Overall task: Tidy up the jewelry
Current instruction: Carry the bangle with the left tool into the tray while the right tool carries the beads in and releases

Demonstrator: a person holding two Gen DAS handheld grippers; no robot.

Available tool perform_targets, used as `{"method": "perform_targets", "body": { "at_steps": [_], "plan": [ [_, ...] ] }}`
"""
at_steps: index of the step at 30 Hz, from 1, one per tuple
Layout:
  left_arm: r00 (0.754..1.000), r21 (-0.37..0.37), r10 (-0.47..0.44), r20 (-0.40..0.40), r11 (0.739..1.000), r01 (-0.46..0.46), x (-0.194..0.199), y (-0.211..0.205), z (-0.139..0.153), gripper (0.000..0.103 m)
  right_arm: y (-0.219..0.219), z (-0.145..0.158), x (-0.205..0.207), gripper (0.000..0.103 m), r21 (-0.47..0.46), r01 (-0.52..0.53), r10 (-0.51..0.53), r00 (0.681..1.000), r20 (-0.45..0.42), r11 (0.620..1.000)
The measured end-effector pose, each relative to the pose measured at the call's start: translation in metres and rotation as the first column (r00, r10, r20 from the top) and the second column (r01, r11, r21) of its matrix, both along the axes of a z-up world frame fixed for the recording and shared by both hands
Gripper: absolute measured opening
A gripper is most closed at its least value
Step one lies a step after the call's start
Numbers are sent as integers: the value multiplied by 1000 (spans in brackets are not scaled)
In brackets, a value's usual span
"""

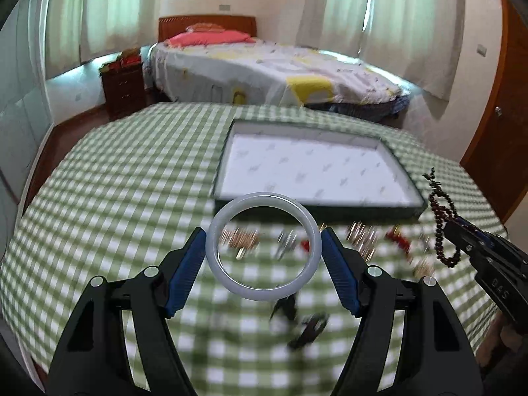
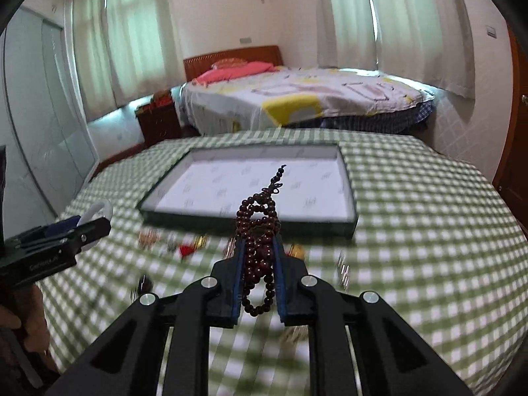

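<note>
The left hand-held gripper [image 1: 264,247] pinches a pale bangle [image 1: 264,246] between its 2 blue pads, above the green-checked bench [image 1: 132,181]. Small jewelry [image 1: 363,237] lies blurred beneath, just before the white-lined tray [image 1: 313,168]. The right hand-held gripper [image 2: 259,254] is pressed together on a dark bead string [image 2: 259,231], which hangs clear of the bench.

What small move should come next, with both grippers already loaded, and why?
Probably carry both forward over the empty tray: the left gripper clamps the pale bangle, the right gripper the dark bead strand, both short of the tray.
</note>
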State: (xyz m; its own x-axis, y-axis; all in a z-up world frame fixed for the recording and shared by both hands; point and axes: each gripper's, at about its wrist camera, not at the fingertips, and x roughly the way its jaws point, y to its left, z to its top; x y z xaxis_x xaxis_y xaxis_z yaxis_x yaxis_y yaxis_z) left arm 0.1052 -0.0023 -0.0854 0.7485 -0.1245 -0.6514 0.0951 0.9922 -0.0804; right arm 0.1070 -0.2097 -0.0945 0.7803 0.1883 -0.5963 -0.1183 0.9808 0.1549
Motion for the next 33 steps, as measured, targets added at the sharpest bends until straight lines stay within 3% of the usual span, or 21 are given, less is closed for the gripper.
{"method": "perform_targets", "body": {
  "at_steps": [6, 11, 21, 28, 33],
  "plan": [
    [996, 9, -40, 74, 999, 40, 47, -27, 19, 69, -13, 17, 47, 17, 13, 23, -23, 999, 46, 1000],
    [996, 1, -59, 60, 998, 59, 96, -45, 11, 69, -17, 10, 86, 17, -1, 31, -31, 999, 34, 1000],
    [984, -10, -43, -175, 999, 42, 174, -41, -68, 69, -31, -50, 139, 17, -20, 44, -47, 988, -150, 999],
    [973, 21, -37, -228, 999, 43, 184, -43, -94, 69, -36, -70, 149, 17, -34, 45, -52, 973, -224, 998],
    [977, 87, -47, -208, 994, 66, 181, -50, -97, 69, -35, -72, 150, 18, -44, 42, -51, 972, -228, 998]
  ]
}}
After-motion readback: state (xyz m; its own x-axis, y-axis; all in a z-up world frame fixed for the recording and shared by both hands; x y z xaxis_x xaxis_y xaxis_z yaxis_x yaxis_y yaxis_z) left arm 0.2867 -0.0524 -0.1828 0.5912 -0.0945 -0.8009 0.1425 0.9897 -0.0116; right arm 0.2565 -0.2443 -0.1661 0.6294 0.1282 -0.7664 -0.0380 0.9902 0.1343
